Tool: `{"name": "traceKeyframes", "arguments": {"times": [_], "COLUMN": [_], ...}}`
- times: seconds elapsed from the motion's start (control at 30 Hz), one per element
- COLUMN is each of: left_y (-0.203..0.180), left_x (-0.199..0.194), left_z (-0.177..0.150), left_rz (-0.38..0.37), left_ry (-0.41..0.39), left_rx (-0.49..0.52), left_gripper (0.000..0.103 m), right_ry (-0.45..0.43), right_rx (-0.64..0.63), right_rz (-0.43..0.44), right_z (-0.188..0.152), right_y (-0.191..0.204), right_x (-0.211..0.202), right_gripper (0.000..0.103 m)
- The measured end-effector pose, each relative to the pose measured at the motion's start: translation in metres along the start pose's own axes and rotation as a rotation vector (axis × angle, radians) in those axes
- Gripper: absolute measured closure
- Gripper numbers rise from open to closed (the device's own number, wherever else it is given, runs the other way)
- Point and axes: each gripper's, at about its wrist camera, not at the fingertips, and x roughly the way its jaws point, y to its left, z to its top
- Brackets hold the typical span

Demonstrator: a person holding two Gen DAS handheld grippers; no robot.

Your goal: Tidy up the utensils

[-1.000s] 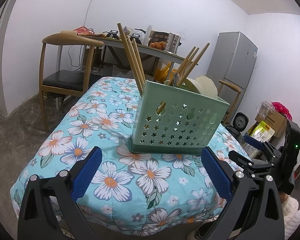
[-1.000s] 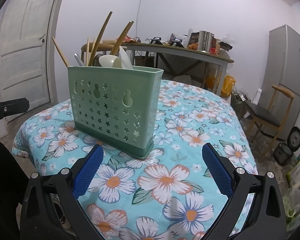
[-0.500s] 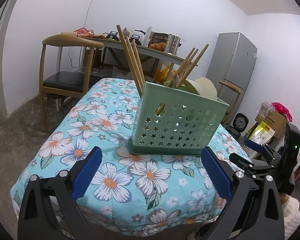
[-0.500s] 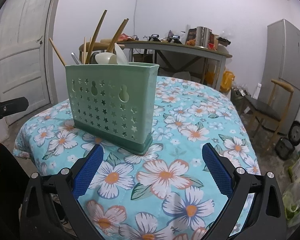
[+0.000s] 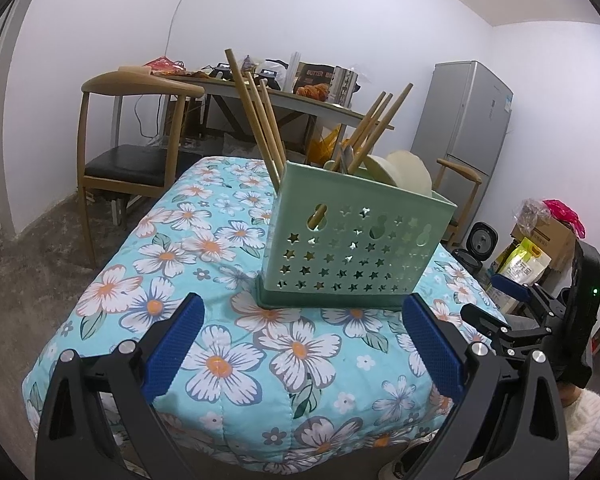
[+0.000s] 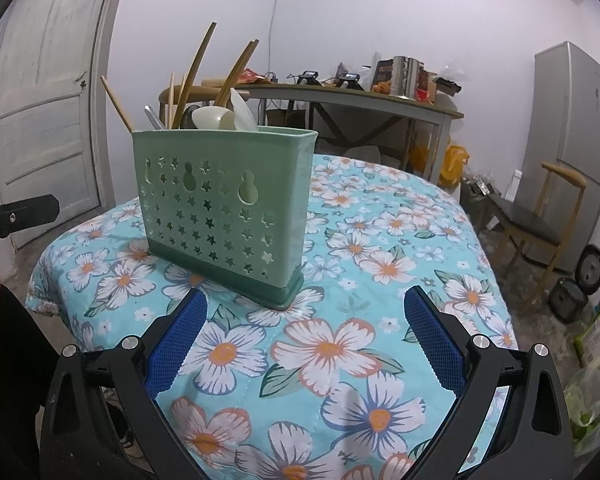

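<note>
A green utensil caddy [image 5: 356,240] [image 6: 224,204] with star-shaped holes stands upright on the floral tablecloth [image 5: 204,248] [image 6: 380,264]. Wooden chopsticks [image 5: 256,112] [image 6: 198,72], pale spoons [image 5: 404,168] [image 6: 220,118] and a metal utensil [image 6: 153,117] stick out of its top. My left gripper [image 5: 300,344] hovers open in front of the caddy, with nothing between its blue pads. My right gripper [image 6: 306,340] is open too, empty, on the caddy's other side. The right gripper [image 5: 532,316] also shows at the right edge of the left wrist view.
A wooden chair [image 5: 132,148] stands left of the table, another chair [image 6: 540,216] to the right. A cluttered desk [image 6: 364,100] lines the back wall, beside a grey fridge [image 5: 464,116]. Boxes and bags [image 5: 540,240] sit on the floor. A white door [image 6: 40,92] is at the left.
Both grippers have drawn back and lowered a little from the caddy, staying open. The caddy and its utensils have not moved.
</note>
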Motion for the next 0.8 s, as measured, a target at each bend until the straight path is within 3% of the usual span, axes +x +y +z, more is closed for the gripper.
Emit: {"name": "traceKeyframes", "arguments": {"times": [0.27,0.5,0.8], "left_y": [-0.003,-0.02,-0.029], "left_x": [0.005,0.006,0.008], "left_z": [0.001,-0.003,-0.003], "left_rz": [0.015,0.082,0.111], "left_ry": [0.006,0.008,0.001], "left_rx": [0.01,0.097,0.149], "left_gripper": [0.006,0.006,0.006], "right_ry": [-0.021,-0.035,-0.06], "right_rx": [0.02,-0.011,0.037], "right_rz": [0.037,0.032,0.026], "right_z": [0.005,0.006,0.01], "right_y": [0.005,0.012,0.006], "right_x": [0.002,-0.001,-0.005], "right_gripper": [0.008,0.008,0.008]}}
